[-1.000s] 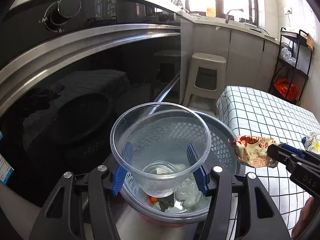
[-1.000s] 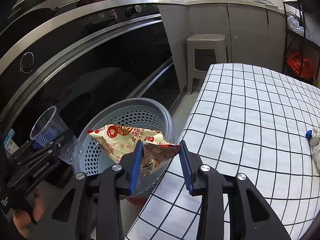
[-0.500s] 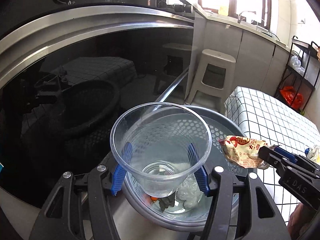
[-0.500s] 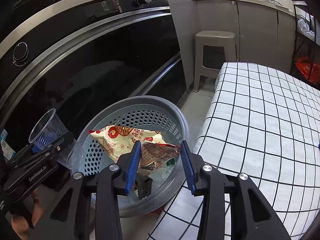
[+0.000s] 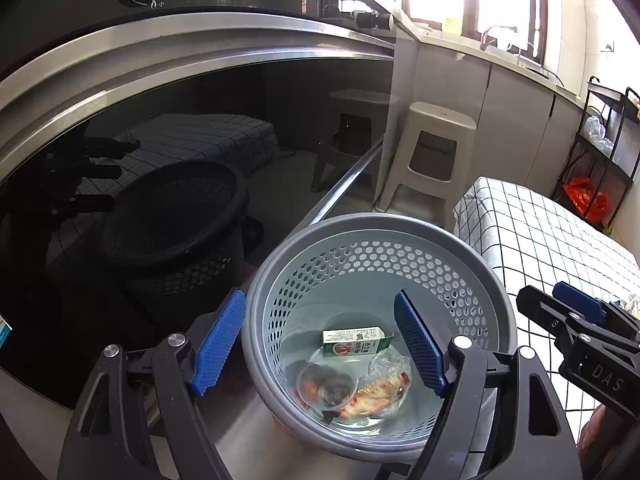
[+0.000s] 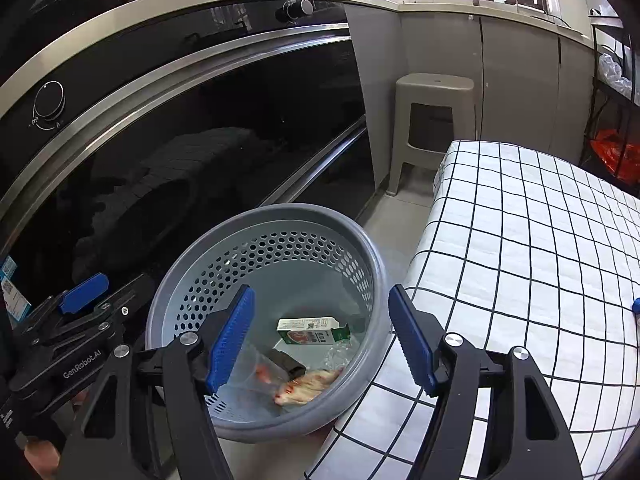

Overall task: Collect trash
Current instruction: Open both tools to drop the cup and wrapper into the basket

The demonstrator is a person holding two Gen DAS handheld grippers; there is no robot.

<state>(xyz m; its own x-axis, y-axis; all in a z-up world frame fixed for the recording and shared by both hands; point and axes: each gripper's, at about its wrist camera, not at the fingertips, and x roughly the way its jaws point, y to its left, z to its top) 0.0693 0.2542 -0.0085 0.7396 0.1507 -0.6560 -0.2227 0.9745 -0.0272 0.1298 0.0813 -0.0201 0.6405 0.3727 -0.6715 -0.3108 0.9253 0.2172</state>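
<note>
A grey perforated basket (image 5: 472, 252) stands on the floor beside the table; it also shows in the right wrist view (image 6: 280, 216). Inside lie a clear plastic cup (image 5: 328, 390), a red and yellow snack wrapper (image 5: 376, 394), a green and white carton (image 5: 354, 342) and crumpled clear plastic. My left gripper (image 5: 320, 342) is open and empty above the basket's left rim. My right gripper (image 6: 320, 338) is open and empty above the basket; it shows at the right in the left wrist view (image 5: 576, 320).
A black glass oven front (image 6: 180, 140) with a steel rail stands left of the basket. The table with a checked cloth (image 6: 540, 260) is at the right, with a blue-capped item (image 6: 636, 305) at its edge. A beige stool (image 6: 434, 120) stands behind.
My left gripper has opened and dropped the clear cup into the basket. My right gripper has opened and dropped the snack wrapper into the basket.
</note>
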